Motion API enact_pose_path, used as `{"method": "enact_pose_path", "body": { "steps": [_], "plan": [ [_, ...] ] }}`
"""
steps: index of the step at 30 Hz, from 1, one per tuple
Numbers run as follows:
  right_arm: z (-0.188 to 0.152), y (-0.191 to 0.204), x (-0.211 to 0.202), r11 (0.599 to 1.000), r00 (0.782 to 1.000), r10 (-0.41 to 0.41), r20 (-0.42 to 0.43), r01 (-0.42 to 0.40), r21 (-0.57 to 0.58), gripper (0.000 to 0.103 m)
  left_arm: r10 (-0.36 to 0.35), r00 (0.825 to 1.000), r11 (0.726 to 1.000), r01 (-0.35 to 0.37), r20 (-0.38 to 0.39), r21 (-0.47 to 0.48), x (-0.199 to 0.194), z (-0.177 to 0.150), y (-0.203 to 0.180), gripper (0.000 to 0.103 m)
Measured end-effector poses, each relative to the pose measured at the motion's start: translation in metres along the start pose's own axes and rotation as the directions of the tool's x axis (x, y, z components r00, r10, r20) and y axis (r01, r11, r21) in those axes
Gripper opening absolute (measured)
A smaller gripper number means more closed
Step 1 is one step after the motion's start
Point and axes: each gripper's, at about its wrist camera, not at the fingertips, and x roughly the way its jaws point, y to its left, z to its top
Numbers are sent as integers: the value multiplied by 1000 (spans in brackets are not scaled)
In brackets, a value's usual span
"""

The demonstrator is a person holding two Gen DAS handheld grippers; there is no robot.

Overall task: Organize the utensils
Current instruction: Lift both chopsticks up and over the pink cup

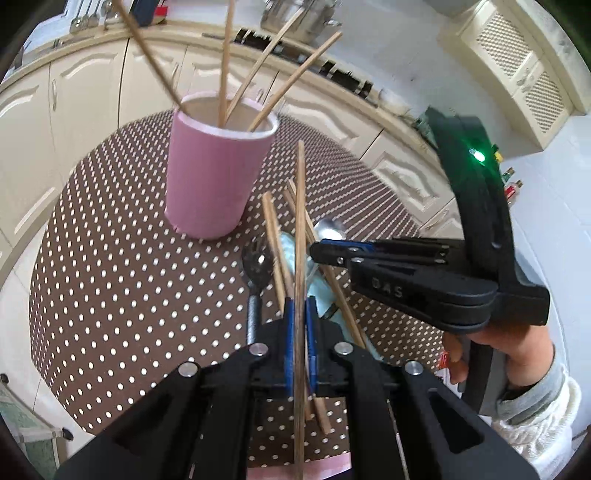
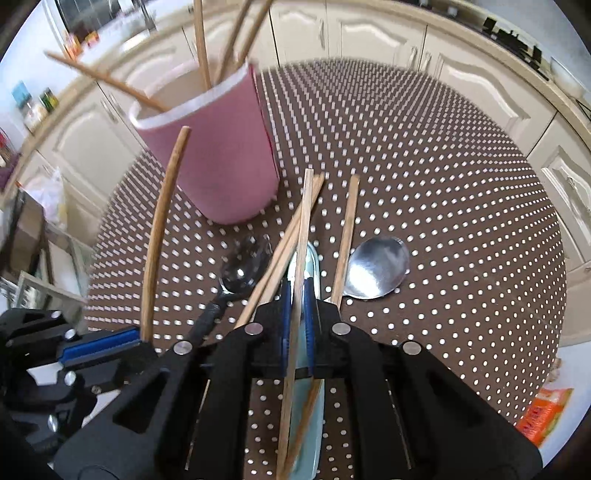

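Observation:
A pink cup (image 1: 214,173) stands on the dotted round table (image 1: 110,258) with several wooden chopsticks in it; it also shows in the right wrist view (image 2: 221,147). My left gripper (image 1: 300,317) is shut on a dark wooden chopstick (image 1: 300,229), lifted and pointing toward the cup. My right gripper (image 2: 297,295) is shut on a light wooden chopstick (image 2: 303,229); it shows from the side in the left wrist view (image 1: 325,254). Loose chopsticks (image 2: 347,229), a black-handled spoon (image 2: 243,269), a steel spoon (image 2: 376,267) and a pale blue utensil (image 2: 312,258) lie in front of the cup.
Cream kitchen cabinets (image 2: 388,33) curve around behind the table. An orange packet (image 2: 543,413) lies past the table's right edge. A steel pot (image 1: 299,14) stands on the counter. A glass shelf (image 2: 48,291) is at the left.

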Motion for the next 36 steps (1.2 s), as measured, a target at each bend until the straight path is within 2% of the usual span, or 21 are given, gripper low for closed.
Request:
{"method": "enact_pose_path", "body": {
  "steps": [4,7,11,13,16,21,24,25,31,32,34,36],
  "plan": [
    [-4,-9,-35,998,991,55,120,-57,17,6,-35,997,999,32,72,35,-15,5,-10,6],
    [-7,-10,-68,994,966,98,238,-105,18,6,-49,989,997,40,140,68,-29,11,-18,6],
    [-5,-6,-101,989,928,137,346,-145,-2,6,-50,972,994,26,229,104,-48,23,-29,6],
    [1,-7,-119,986,907,158,391,-166,-14,6,-43,961,994,12,274,112,-57,31,-32,6],
    [9,-3,-136,983,877,176,447,-179,-35,6,-14,932,990,-37,362,133,-75,46,-38,6],
    [31,4,-142,982,836,183,517,-179,-58,6,23,894,989,-84,447,118,-88,70,-36,6],
    [43,9,-150,981,810,187,556,-180,-68,6,72,854,984,-144,515,102,-97,82,-37,6],
    [47,12,-153,982,805,185,563,-174,-75,6,79,844,984,-153,530,96,-100,84,-36,6],
    [64,20,-175,985,751,172,637,-136,-105,6,99,754,981,-185,650,64,-125,101,-38,6],
    [65,20,-178,985,745,170,645,-132,-107,6,102,744,980,-188,661,60,-126,104,-38,6],
    [70,21,-181,985,733,174,658,-135,-110,6,122,705,978,-206,699,36,-130,108,-38,6],
    [73,21,-181,985,720,172,672,-135,-108,6,149,681,973,-231,717,17,-130,108,-38,6]
  ]
}}
